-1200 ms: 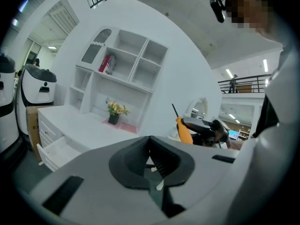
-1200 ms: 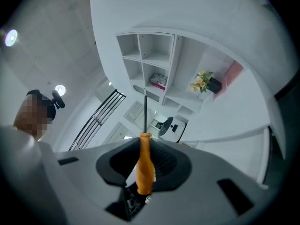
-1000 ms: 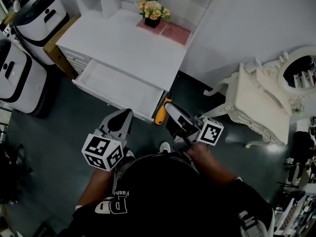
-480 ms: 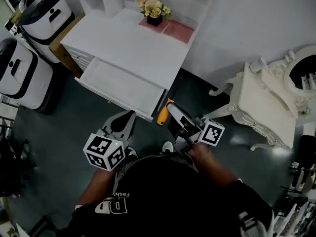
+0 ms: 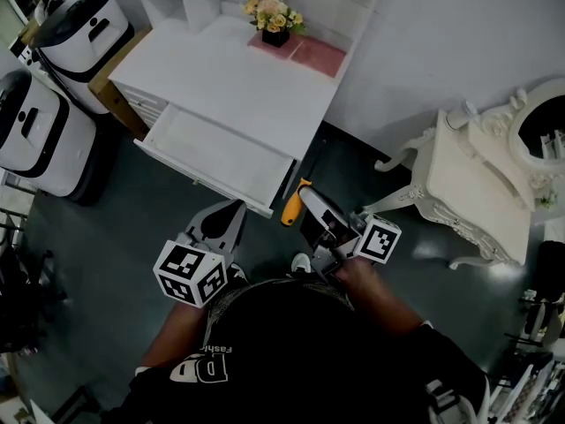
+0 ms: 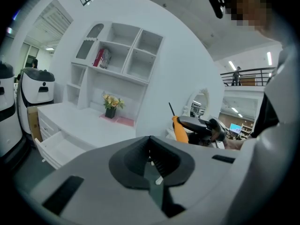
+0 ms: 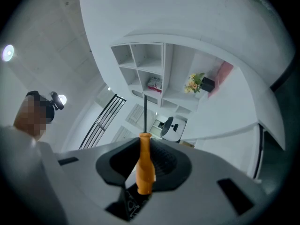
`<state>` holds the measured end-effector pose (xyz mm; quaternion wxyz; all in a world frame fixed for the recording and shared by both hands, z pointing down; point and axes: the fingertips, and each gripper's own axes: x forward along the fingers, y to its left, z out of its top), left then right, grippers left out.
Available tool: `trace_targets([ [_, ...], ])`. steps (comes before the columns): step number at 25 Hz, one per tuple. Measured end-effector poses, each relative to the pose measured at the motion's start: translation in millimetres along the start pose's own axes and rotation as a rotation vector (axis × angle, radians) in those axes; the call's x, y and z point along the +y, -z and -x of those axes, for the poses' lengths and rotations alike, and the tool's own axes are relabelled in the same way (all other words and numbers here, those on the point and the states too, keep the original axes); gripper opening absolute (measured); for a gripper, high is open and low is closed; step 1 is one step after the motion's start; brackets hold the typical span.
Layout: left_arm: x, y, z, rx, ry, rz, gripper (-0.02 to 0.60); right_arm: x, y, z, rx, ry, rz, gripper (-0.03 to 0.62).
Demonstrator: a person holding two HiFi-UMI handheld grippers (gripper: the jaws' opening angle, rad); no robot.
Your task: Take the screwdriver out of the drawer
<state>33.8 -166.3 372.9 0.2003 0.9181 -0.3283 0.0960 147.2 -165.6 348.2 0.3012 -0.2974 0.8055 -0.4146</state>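
Note:
The screwdriver (image 5: 291,204), with an orange handle and a thin black shaft, is clamped between the jaws of my right gripper (image 5: 307,203), just off the open drawer's right front corner. In the right gripper view the handle (image 7: 144,165) stands upright between the pads and the shaft points up. The white drawer (image 5: 208,185) is pulled out of the desk (image 5: 238,82) and its inside looks bare. My left gripper (image 5: 222,223) hangs in front of the drawer, apart from it, with its jaws (image 6: 152,165) together and nothing in them. The left gripper view also catches the screwdriver (image 6: 179,131).
A flower pot (image 5: 274,22) and a pink mat (image 5: 311,56) sit at the desk's back. Two white machines (image 5: 40,135) stand at the left. An ornate white dressing table (image 5: 468,188) with a mirror stands at the right. The floor is dark.
The head view has shifted slightly. Both grippers stay nearly where they were in front of the drawer, and the right one still holds the screwdriver.

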Motion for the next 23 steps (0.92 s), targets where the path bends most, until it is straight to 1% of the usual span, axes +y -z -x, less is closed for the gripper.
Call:
trace_targets([
  [4,8,-1,2,-0.006,0.005,-0.001,0.014,-2,3,-8,0.000,0.002,-0.001,0.078],
  [14,6,-7,2,-0.010,0.002,-0.009,0.014,1,0,-8,-0.008,-0.003,-0.005,0.078],
  [23,19,-7,6,-0.011,0.003,-0.007,0.014,-3,5,-20,-0.009,0.005,-0.002,0.078],
])
